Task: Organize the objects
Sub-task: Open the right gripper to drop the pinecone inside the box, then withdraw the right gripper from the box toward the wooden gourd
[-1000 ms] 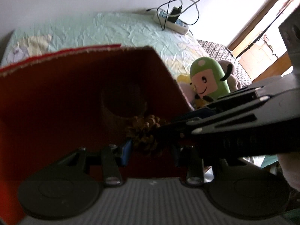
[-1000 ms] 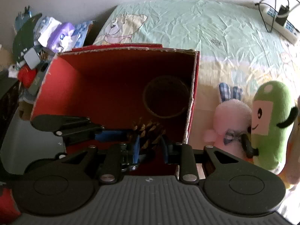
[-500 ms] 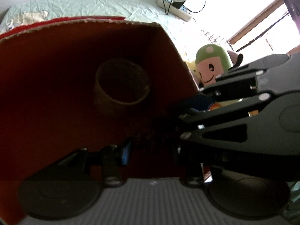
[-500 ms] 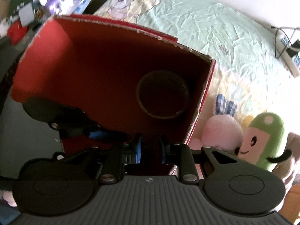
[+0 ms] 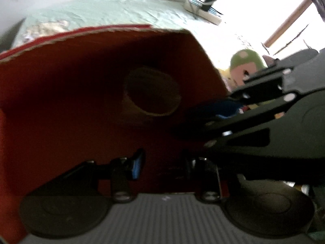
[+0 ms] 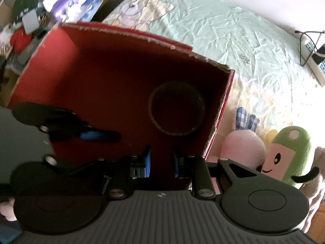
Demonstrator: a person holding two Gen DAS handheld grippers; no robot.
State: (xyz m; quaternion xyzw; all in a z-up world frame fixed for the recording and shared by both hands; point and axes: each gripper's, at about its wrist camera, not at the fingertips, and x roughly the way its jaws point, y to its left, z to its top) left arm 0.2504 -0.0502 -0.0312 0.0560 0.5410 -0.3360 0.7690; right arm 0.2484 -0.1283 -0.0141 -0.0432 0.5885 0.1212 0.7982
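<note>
A red cardboard box (image 6: pixel 142 36) stands open on the bed, its rim (image 5: pixel 101 30) near the top of the left wrist view. Inside it lies a brown round cup (image 6: pixel 176 132), mouth towards me, also in the left wrist view (image 5: pixel 152 111). My right gripper (image 6: pixel 161 161) hangs over the box's near right corner, its jaws a narrow gap apart with only the dark floor between them. My left gripper (image 5: pixel 162 162) is inside the box, jaws apart with nothing clear between them. It enters the right wrist view from the left (image 6: pixel 113 135). The right gripper (image 5: pixel 186 120) crosses close beside it. No pine cone shows.
A green plush (image 6: pixel 288 154) and a pink plush (image 6: pixel 243 148) lie right of the box on the pale green sheet (image 6: pixel 223 30). A power strip (image 5: pixel 203 14) with cables rests at the bed's far edge. Packets and clutter (image 6: pixel 61 4) pile up beyond the box's left side.
The pine cone held between the two grippers a second ago is out of sight. Both pairs of jaws stand narrower. The right gripper rolled, and the cup shows more fully.
</note>
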